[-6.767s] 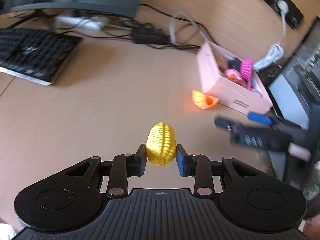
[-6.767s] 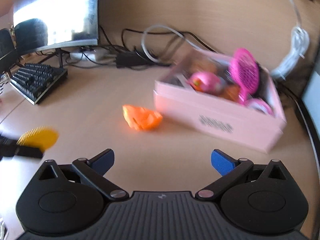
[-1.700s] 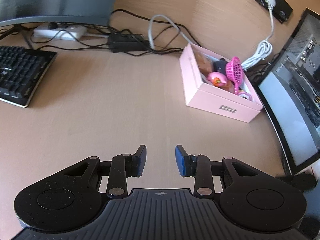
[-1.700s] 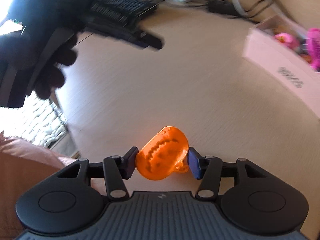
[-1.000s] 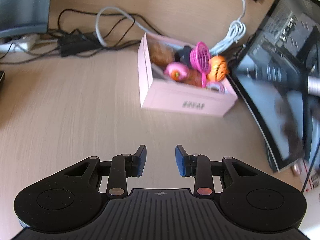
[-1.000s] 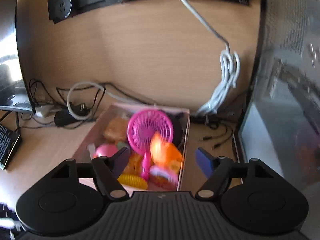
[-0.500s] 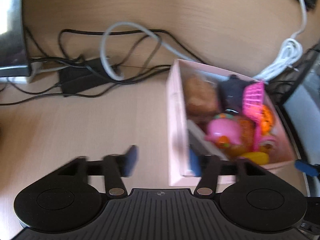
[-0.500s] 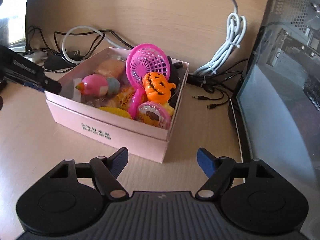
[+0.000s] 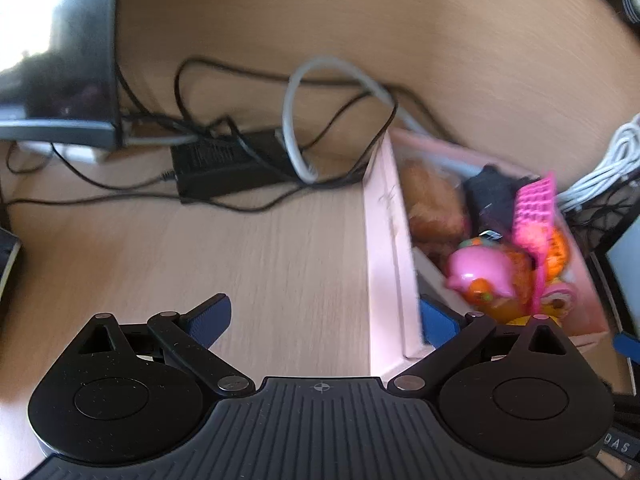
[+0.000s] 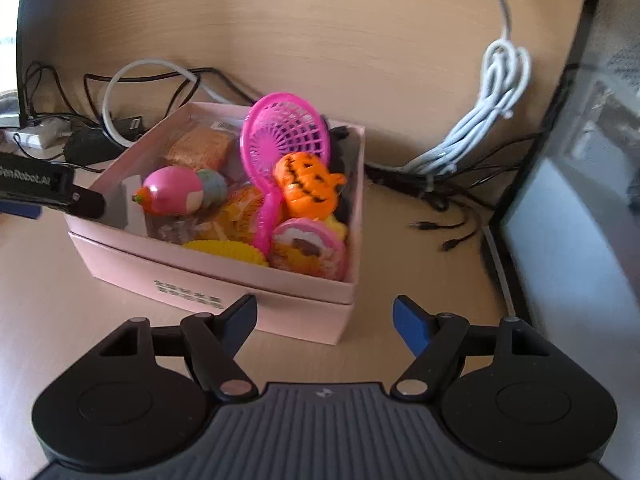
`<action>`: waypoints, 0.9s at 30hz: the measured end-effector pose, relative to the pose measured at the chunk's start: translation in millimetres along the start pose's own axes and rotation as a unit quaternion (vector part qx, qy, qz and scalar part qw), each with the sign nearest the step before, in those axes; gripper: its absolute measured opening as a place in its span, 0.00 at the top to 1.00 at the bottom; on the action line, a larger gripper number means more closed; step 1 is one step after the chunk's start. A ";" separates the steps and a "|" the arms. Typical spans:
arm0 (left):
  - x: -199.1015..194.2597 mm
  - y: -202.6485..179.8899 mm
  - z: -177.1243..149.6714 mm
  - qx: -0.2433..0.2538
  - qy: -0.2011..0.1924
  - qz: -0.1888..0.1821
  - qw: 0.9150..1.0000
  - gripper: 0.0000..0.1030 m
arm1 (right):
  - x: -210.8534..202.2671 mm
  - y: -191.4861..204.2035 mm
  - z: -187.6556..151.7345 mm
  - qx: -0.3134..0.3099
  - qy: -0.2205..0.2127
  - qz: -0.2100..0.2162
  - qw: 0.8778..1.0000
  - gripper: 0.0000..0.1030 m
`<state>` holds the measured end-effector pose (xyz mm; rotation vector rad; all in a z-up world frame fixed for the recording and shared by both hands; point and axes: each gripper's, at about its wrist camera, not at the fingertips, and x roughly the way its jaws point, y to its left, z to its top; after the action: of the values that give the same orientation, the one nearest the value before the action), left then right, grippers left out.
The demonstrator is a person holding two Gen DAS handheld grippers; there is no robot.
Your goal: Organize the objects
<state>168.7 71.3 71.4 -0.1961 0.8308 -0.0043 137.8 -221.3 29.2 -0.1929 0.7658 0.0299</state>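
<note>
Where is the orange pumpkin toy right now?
In the right wrist view, the orange pumpkin toy sits inside the pink box, toward its right side, leaning against the pink net scoop.

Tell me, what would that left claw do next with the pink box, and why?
Probably close the left gripper on the pink box. Its open fingers straddle the box's left wall, one inside, one outside, and the right gripper hangs open, empty, at the front corner.

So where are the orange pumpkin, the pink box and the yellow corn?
pumpkin (image 10: 308,188), right wrist view, on its carved face
box (image 10: 224,280), right wrist view, on its near wall
corn (image 10: 228,249), right wrist view, on its ridged top
</note>
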 end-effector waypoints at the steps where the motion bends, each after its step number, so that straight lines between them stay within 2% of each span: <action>1: -12.2 -0.9 -4.0 0.003 -0.014 -0.009 1.000 0.02 | -4.5 0.0 -2.8 0.001 0.001 -0.004 1.000 0.20; 3: -36.9 -5.0 -17.1 0.021 -0.039 -0.025 0.999 0.02 | -17.1 -3.3 -11.0 0.013 -0.001 -0.006 1.000 0.00; 5: -57.4 -10.2 -39.5 0.051 -0.050 -0.042 0.997 0.02 | -34.7 -7.0 -26.2 0.032 -0.002 -0.012 0.999 0.00; 8: -70.3 -17.9 -83.1 0.086 -0.026 -0.058 0.994 0.02 | -55.1 -6.5 -54.2 0.063 0.024 -0.010 0.998 0.00; 12: -74.1 -29.4 -131.9 0.122 -0.001 -0.049 0.991 0.02 | -67.8 7.1 -92.9 0.074 0.059 -0.011 0.995 0.00; 15: -68.8 -36.4 -150.1 0.130 0.010 -0.027 0.991 0.02 | -69.7 17.8 -113.7 0.064 0.065 -0.018 0.996 0.00; 18: -68.5 -43.0 -164.8 0.137 -0.019 0.003 0.990 0.02 | -71.9 19.1 -121.3 0.069 0.033 -0.018 0.997 0.00; 22: -66.5 -47.9 -170.1 0.114 -0.045 0.023 0.992 0.02 | -61.7 8.7 -123.7 0.088 0.004 0.015 0.996 0.00; 25: -64.2 -50.2 -171.3 0.108 -0.064 0.031 0.992 0.02 | -57.4 5.4 -131.3 0.100 -0.034 0.013 0.994 0.00; 27: -62.9 -50.8 -172.0 0.105 -0.071 0.033 0.991 0.01 | -55.3 3.4 -130.5 0.101 -0.037 0.013 0.994 0.00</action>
<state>3.7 -3.0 13.3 0.0306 0.6896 -0.0149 8.1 -239.6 -25.0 0.0103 0.6931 -0.0153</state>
